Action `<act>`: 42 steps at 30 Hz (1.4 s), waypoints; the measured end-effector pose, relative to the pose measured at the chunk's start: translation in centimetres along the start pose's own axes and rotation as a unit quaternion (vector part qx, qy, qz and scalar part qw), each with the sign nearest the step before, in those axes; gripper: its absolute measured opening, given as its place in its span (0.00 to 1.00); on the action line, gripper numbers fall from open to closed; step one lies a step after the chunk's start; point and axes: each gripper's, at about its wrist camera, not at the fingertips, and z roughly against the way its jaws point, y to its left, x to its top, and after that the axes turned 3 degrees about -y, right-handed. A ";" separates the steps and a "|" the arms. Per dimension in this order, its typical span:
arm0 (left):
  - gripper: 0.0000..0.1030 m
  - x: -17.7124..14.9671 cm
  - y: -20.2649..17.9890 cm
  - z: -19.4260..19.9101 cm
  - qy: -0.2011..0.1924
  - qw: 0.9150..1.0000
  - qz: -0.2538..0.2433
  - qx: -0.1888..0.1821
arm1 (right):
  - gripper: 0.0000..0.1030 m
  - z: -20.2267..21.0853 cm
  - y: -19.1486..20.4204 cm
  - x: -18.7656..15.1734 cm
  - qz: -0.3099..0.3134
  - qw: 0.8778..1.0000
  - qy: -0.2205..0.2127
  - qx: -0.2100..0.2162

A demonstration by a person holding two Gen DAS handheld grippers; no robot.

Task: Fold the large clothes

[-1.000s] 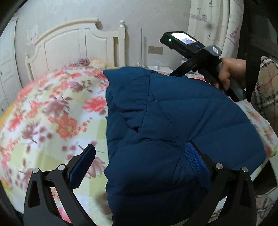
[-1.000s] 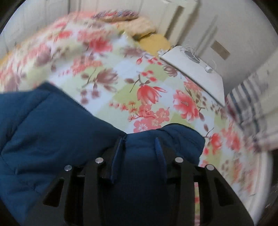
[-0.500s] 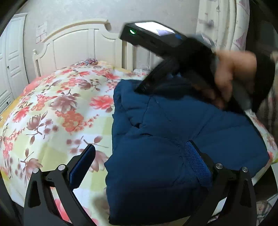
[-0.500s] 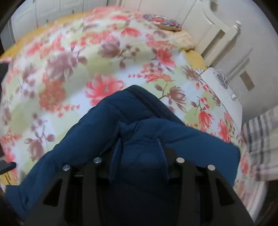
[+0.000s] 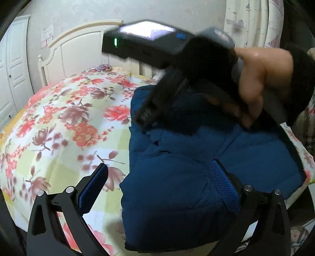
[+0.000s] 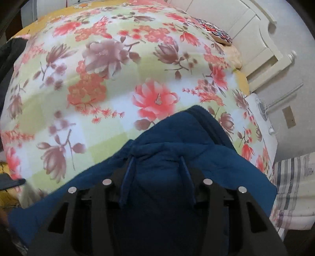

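Bedroom. Bed with floral cover point(image 5: 65, 126), red and brown flowers on pale green and white checks. Cream headboard point(image 5: 78, 49) with post against a plain light wall point(image 5: 65, 13). White panelled door point(image 5: 11, 65) at left. Patterned curtain point(image 5: 254, 21) at upper right. White nightstand point(image 6: 263, 126) beside the bed, cables on top. Plaid fabric point(image 6: 293, 189) at bed edge. Small patterned cushion point(image 6: 216, 33) near headboard.

Black left claw point(image 5: 157, 181) with blue pads point(image 5: 224, 187) (silver screws), dark sleeve point(image 5: 301, 82)
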 end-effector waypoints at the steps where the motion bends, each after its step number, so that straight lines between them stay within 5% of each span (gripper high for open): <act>1: 0.96 0.0 -0.1 0.1 0.000 1.000 0.000 -0.001 | 0.44 1.2 -0.2 -0.1 -0.004 1.000 -0.010 0.005; 7: 0.96 -0.2 -0.4 0.2 -0.007 1.000 -0.003 0.005 | 0.55 10.2 -0.2 -4.0 -0.006 0.996 -0.088 0.003; 11: 0.96 -0.2 -0.5 0.2 -0.006 1.000 -0.001 0.006 | 0.56 7.2 1.0 -6.7 0.008 0.999 -0.046 -0.013; 21: 0.96 -0.2 -0.2 0.3 0.000 1.000 0.006 0.006 | 0.66 8.2 0.5 -8.9 -0.068 0.992 -0.106 0.006; 25: 0.95 0.3 0.9 0.8 0.029 0.997 0.027 -0.059 | 0.85 13.0 -2.4 -14.4 -0.182 0.965 -0.183 0.040; 28: 0.95 2.1 4.8 1.5 0.045 0.972 0.117 -0.198 | 0.98 15.4 -5.8 -20.6 -0.289 0.928 -0.228 0.064; 29: 0.95 3.2 6.7 1.8 0.036 0.963 0.164 -0.209 | 0.98 15.6 -6.8 -22.1 -0.317 0.916 -0.233 0.076; 32: 0.95 5.3 9.0 0.8 0.043 0.960 0.196 -0.193 | 0.98 13.9 -10.3 -27.9 -0.428 0.867 -0.222 0.127; 36: 0.95 5.8 8.2 -4.7 0.149 0.960 0.159 -0.179 | 0.98 9.5 -11.6 -32.4 -0.509 0.806 -0.185 0.239; 39: 0.96 5.3 7.6 -7.0 0.180 0.954 0.148 -0.189 | 0.98 7.8 -11.0 -32.6 -0.511 0.795 -0.175 0.277; 42: 0.96 4.0 9.1 -8.5 0.202 0.928 0.198 -0.241 | 0.98 6.2 -9.7 -31.2 -0.491 0.803 -0.149 0.304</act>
